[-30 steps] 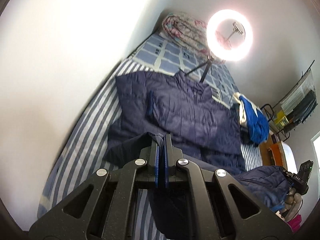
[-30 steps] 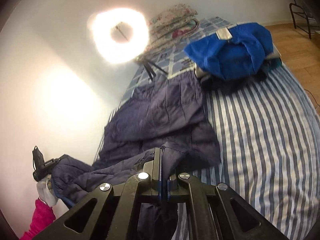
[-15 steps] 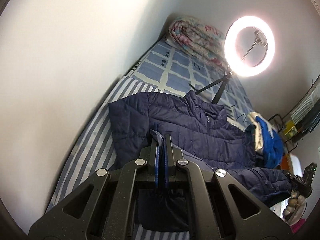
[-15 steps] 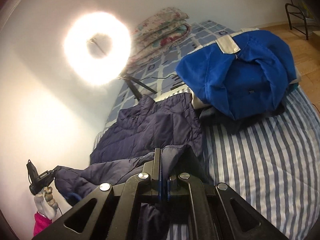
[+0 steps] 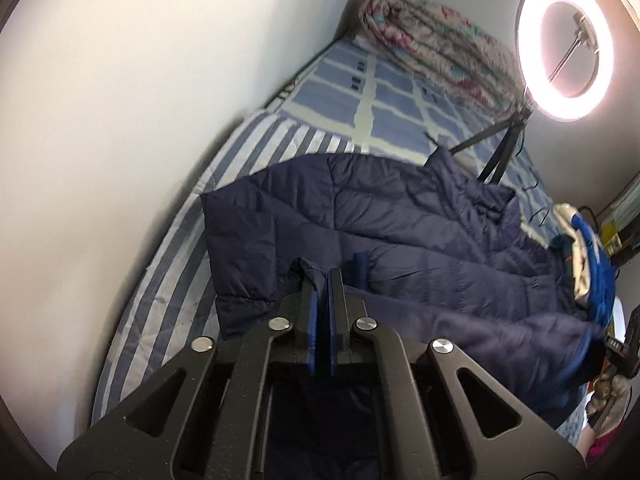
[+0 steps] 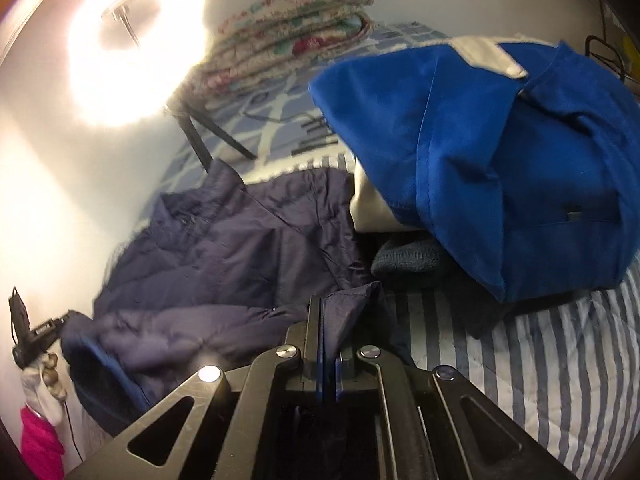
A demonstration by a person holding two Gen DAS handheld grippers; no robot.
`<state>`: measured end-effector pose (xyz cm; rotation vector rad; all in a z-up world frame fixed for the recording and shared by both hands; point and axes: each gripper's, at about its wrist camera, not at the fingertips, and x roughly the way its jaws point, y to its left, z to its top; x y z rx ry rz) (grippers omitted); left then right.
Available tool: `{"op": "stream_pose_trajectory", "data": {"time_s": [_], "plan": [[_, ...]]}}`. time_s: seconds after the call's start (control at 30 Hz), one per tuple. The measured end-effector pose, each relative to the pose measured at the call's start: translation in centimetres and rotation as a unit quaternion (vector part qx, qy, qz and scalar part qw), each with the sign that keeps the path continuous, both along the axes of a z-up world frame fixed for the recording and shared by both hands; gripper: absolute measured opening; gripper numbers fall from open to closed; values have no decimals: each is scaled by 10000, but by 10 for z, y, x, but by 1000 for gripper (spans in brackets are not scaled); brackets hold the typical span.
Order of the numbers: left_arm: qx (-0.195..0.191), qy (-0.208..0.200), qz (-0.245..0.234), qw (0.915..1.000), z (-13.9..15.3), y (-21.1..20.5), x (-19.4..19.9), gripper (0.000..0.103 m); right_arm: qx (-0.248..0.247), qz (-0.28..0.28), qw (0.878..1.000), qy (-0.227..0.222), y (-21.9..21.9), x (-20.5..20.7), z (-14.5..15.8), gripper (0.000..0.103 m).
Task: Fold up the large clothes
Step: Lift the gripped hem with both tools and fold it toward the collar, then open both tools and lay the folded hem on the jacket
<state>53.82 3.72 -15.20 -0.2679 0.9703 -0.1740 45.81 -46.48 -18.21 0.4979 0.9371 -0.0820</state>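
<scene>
Navy quilted jacket [image 5: 400, 240] hem is pinched in both closed jaws; slippery fabric may be released unevenly, skewing the fold.

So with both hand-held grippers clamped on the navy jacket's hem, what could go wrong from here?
1. The fold heads toward the ring light, whose tripod stands at the navy jacket collar; it might get knocked.
2. The right hand-held gripper pinches only a thin edge, which may slip.
3. The blue garment pile crowds that side, so the fold could catch.
</scene>
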Motion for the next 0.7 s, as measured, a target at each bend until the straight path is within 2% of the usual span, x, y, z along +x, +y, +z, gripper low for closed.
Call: {"op": "stream_pose_trajectory", "data": {"time_s": [0.07,0.13,0.2,0.27,0.3,0.33,0.37,0.4,0.47,0.5,0.6,0.7], "plan": [[39,36,-62,10000,-7,0,3,3,35,40,10000,22,-3,0,-8,6],[82,1,-119,9999,-6,0,4,9,128,65,9999,-28,-5,-2,-9,23],[88,-47,-138,9999,-2,1,3,17,236,118,9995,-201,-11,-8,-6,27],[140,-167,-176,9996,7,2,0,37,350,111,9987,-346,-19,-19,1,34],[190,-262,-183,9993,14,2,-1,40,411,96,9981,-439,-24,-27,5,42],[258,-369,-167,9988,20,3,-3,47,421,77,9975,-564,-28,-38,10,45],[312,-499,-131,9982,28,4,-6,55,388,30,9971,-651,-32,-49,14,45],[303,-624,-113,9975,36,7,-10,58,392,-14,9966,-721,-37,-59,16,46],[288,-799,-153,9963,47,10,-22,59,502,21,9954,-817,-42,-78,19,46],[285,-858,-162,9958,49,11,-28,59,486,80,9952,-846,-41,-81,21,40],[48,-945,-447,9945,50,13,-57,59,344,670,9935,-855,-23,-94,21,33],[45,-788,-883,9930,37,6,-80,59,-26,1410,9876,-696,10,-93,16,29]]}}
